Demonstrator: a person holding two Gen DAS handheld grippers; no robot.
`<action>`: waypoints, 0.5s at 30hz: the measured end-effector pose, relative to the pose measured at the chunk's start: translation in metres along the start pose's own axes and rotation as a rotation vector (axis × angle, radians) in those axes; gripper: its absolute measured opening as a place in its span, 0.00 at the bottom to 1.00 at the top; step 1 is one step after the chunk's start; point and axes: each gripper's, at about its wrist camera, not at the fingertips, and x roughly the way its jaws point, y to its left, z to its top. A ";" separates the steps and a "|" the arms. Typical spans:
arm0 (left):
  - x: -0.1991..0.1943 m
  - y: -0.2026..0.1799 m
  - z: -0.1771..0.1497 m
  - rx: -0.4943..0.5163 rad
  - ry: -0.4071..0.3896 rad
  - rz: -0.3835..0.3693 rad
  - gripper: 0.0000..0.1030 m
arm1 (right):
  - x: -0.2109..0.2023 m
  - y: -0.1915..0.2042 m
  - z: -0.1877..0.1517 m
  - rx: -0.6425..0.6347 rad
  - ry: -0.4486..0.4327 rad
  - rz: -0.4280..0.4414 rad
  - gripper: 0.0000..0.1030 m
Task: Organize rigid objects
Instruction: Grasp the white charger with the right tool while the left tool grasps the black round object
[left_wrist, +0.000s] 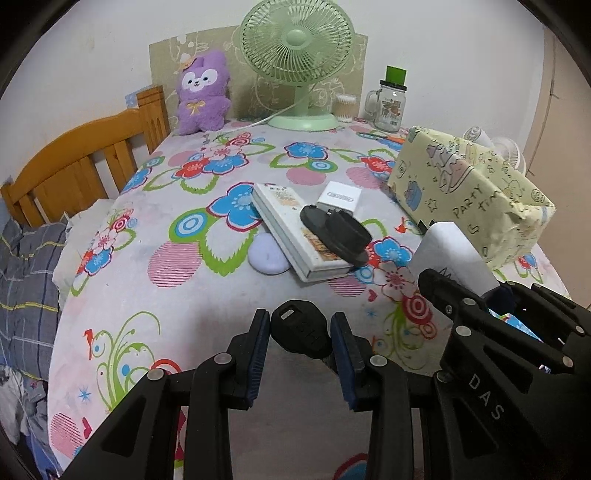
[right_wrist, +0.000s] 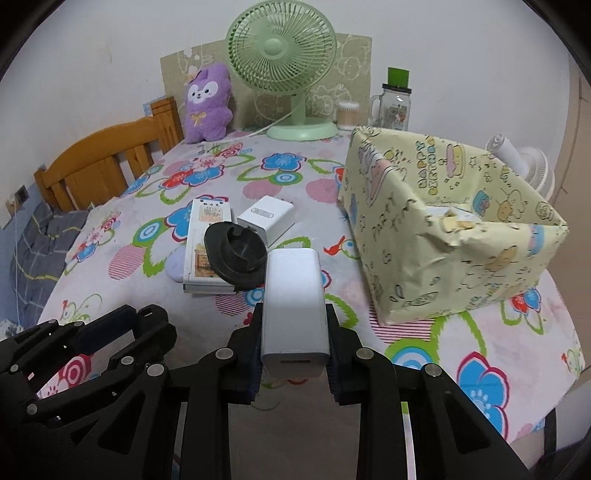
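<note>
My left gripper (left_wrist: 300, 332) is shut on a black key (left_wrist: 300, 330), held just above the flowered tablecloth. My right gripper (right_wrist: 294, 325) is shut on a white power bank (right_wrist: 294, 306); it also shows in the left wrist view (left_wrist: 448, 254). A white book (left_wrist: 295, 229) lies mid-table with a black round holder (left_wrist: 334, 230) on it, a white charger cube (left_wrist: 338, 197) behind and a lilac round pad (left_wrist: 264, 254) partly under it. A yellow paper-wrapped open box (right_wrist: 443, 236) stands to the right.
A green desk fan (left_wrist: 295, 48), purple plush toy (left_wrist: 203, 92), cotton-swab jar (left_wrist: 345, 107) and glass mug jar (left_wrist: 389, 101) line the back wall. A wooden bed headboard (left_wrist: 81, 162) and bedding lie left. The table edge drops off at right.
</note>
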 end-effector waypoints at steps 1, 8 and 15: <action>-0.002 -0.002 0.001 0.002 -0.003 -0.001 0.33 | -0.003 -0.001 0.000 0.002 -0.003 0.000 0.30; -0.019 -0.011 0.004 0.011 -0.033 -0.003 0.33 | -0.022 -0.006 0.003 0.004 -0.023 -0.005 0.30; -0.036 -0.018 0.009 0.013 -0.056 0.001 0.33 | -0.041 -0.011 0.008 -0.004 -0.046 -0.007 0.30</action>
